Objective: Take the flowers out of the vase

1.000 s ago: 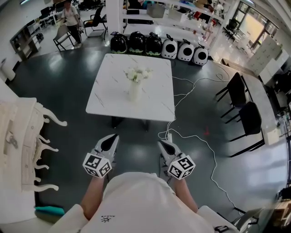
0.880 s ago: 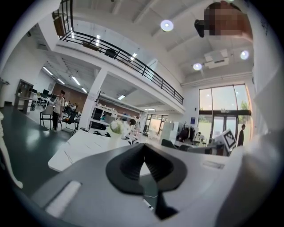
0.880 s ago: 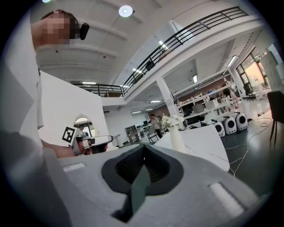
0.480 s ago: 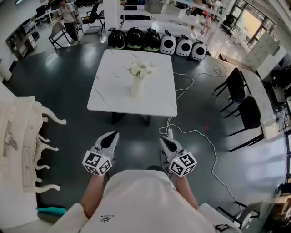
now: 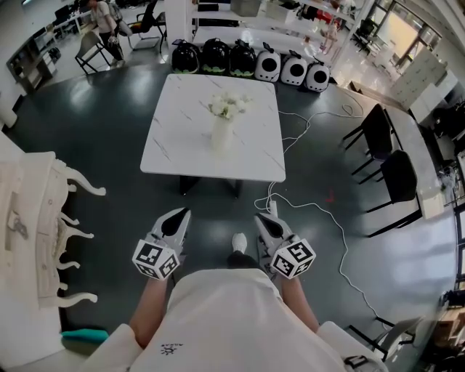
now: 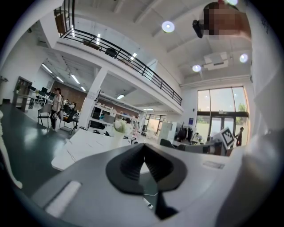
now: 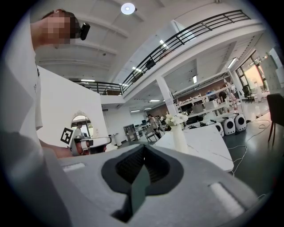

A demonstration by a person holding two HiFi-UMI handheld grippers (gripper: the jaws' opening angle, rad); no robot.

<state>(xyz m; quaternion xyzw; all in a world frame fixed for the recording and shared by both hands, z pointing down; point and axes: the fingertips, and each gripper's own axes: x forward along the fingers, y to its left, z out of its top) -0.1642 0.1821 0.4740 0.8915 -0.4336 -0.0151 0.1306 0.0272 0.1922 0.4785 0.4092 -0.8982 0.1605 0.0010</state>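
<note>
A white vase (image 5: 221, 133) with white flowers (image 5: 227, 106) stands upright near the middle of a white marble-topped table (image 5: 182, 152), well ahead of me. The right gripper view shows the vase (image 7: 179, 138) and flowers (image 7: 175, 119) in the distance; in the left gripper view the flowers (image 6: 119, 127) are small and far. My left gripper (image 5: 176, 219) and right gripper (image 5: 263, 224) are held side by side over the dark floor, short of the table's near edge. Both are shut and empty.
White cables (image 5: 312, 211) trail across the floor right of the table. Black chairs (image 5: 389, 171) stand at the right, a row of pet carriers (image 5: 251, 64) behind the table, and an ornate white cabinet (image 5: 36, 225) at my left. A person (image 5: 102, 18) stands far back left.
The table and vase have come slightly nearer in the head view. Both grippers stay shut and side by side. A white shoe now shows on the floor between them.
</note>
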